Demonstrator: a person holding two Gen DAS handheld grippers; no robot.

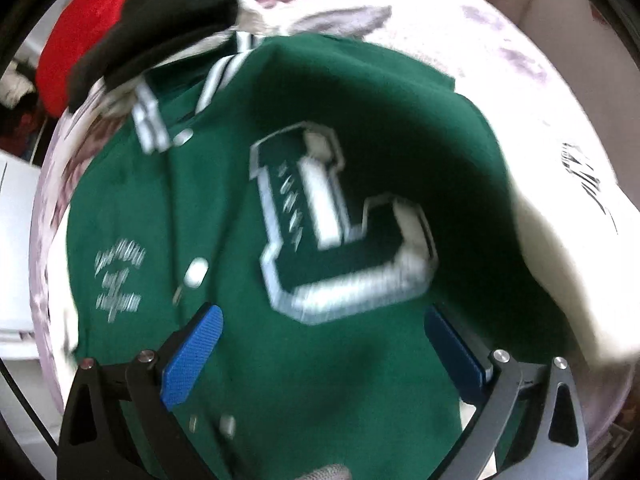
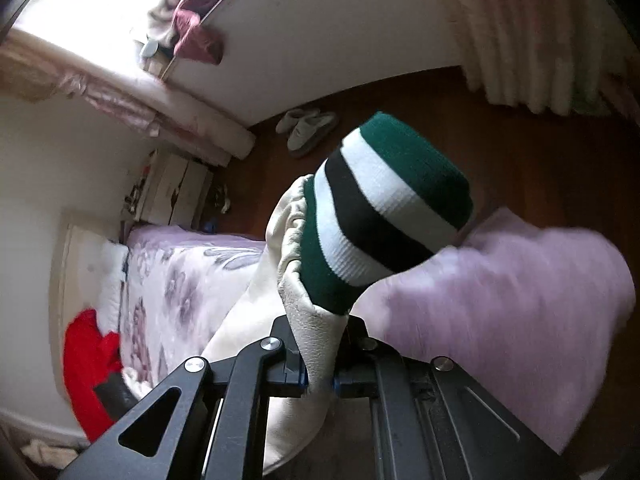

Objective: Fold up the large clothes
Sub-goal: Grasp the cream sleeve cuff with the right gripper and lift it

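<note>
Green varsity jacket spread front-up on floral bedspread, big white "L" patch on chest, small white script blurred, unreadable. Left gripper spread wide over jacket, holding nothing. Right gripper clamped on cream sleeve, striped cuff sticking up

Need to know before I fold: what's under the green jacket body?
The green jacket lies on the floral bedspread, which shows around its edges. A cream sleeve emerges at its right side. Whatever lies directly beneath the body is covered.
</note>
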